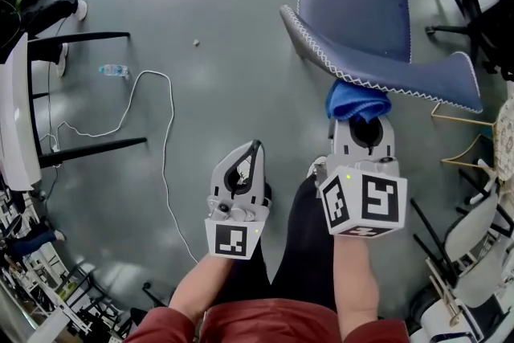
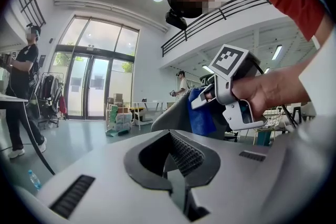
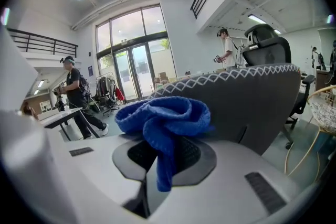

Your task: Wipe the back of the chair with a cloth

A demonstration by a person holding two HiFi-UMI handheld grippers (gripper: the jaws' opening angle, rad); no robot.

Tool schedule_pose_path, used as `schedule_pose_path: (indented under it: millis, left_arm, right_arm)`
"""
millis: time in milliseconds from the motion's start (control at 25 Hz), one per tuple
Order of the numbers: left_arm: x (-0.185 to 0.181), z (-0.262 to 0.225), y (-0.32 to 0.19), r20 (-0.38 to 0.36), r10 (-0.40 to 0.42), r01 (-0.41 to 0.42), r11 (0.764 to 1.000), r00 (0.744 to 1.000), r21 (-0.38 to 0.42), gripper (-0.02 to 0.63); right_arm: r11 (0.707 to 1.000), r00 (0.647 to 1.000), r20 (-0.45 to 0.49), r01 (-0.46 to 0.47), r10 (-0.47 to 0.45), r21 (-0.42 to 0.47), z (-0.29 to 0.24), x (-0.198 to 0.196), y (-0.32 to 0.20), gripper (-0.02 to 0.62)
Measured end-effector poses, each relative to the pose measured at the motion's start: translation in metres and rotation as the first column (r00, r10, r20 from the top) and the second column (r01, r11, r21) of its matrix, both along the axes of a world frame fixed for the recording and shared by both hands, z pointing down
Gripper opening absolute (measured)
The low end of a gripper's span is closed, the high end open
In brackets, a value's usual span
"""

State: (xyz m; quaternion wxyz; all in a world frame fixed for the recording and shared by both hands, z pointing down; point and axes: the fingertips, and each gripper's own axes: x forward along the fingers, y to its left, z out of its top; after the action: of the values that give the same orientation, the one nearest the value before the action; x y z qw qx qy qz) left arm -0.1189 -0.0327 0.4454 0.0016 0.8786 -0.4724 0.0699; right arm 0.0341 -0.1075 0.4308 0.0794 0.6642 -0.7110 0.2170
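1. Here, the right gripper [image 1: 359, 123] is clenched on a bunched blue cloth [image 1: 356, 101], with a tail of the fabric pinched between its jaws.
2. The cloth sits right at the grey outer back of the blue chair [image 1: 353, 4], just under its white-stitched rim, at 1 o'clock in the head view. Actual contact cannot be confirmed.
3. The left gripper [image 1: 254, 150] is at 6 o'clock, its jaws closed together on nothing, apart from the chair.
4. On the grey floor [image 1: 225, 76], a white cable [image 1: 168, 132] trails at 9 o'clock and a water bottle [image 1: 113, 71] lies at 10 o'clock.
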Motion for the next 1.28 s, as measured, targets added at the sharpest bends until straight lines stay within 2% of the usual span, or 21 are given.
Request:
schedule_pose_path:
  millis: [440, 840, 1280]
  left_arm:
    - [-0.018, 0.032, -0.005, 0.016, -0.020, 0.021, 0.999, 1.000, -0.038, 0.014]
    - [-0.024, 0.057, -0.006, 0.023, -0.042, 0.043, 0.998, 0.999, -0.054, 0.014]
    - [-0.031, 0.090, 0.001, 0.040, -0.016, 0.019, 0.996, 0.999, -0.090, 0.014]
  right_arm:
    - [0.996, 0.999, 0.040, -0.014, 0.018, -0.091, 0.081, -0.007, -0.026, 0.063]
    - [0.984, 1.000, 0.026, 0.001, 0.004, -0.176, 0.173, -0.007, -0.051, 0.063]
    - [0.966, 0.999, 0.038, 0.008, 0.002, -0.257, 0.273, -0.010, -0.076, 0.063]
